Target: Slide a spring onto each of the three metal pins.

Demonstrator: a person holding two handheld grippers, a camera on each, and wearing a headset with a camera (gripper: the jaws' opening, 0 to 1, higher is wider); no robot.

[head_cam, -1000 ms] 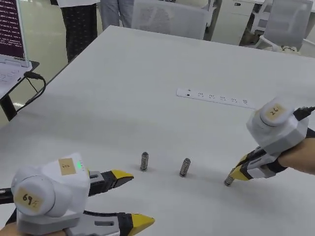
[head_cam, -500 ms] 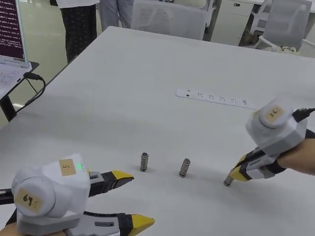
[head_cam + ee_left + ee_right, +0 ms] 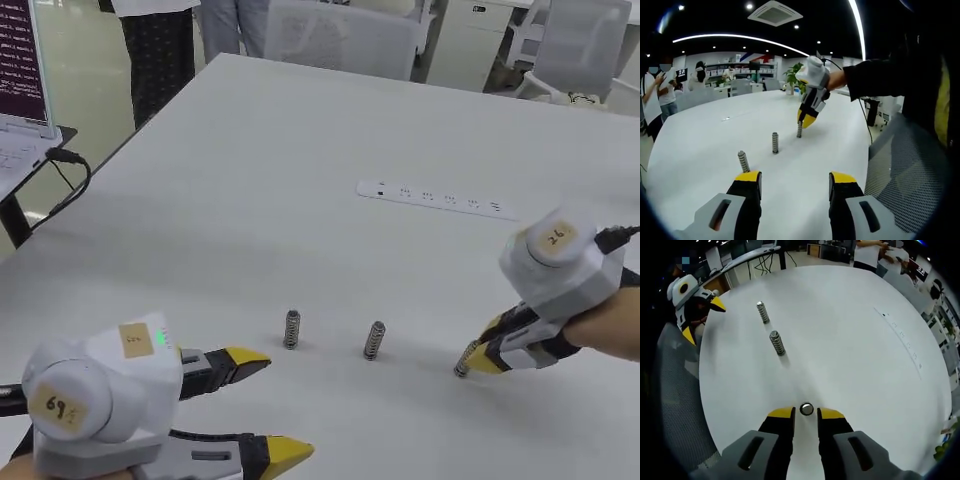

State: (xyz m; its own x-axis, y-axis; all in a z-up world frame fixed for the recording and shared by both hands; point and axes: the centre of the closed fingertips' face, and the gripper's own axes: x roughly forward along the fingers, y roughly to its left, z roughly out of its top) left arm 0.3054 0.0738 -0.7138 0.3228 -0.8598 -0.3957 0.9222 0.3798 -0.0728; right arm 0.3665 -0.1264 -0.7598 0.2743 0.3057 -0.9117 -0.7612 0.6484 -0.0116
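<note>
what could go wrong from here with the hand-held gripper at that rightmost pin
1. The right hand-held gripper has its jaws flanking the rightmost pin, which looks tilted in the head view. A sideways nudge could topple it on the table.
2. A careless pull-away might sweep into the middle pin beside it.
3. The open left hand-held gripper sits near the leftmost pin and could bump it.

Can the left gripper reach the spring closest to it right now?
Probably yes. The left gripper has its jaws open, the nearest spring stands just ahead of them, and only bare table lies between.
</note>
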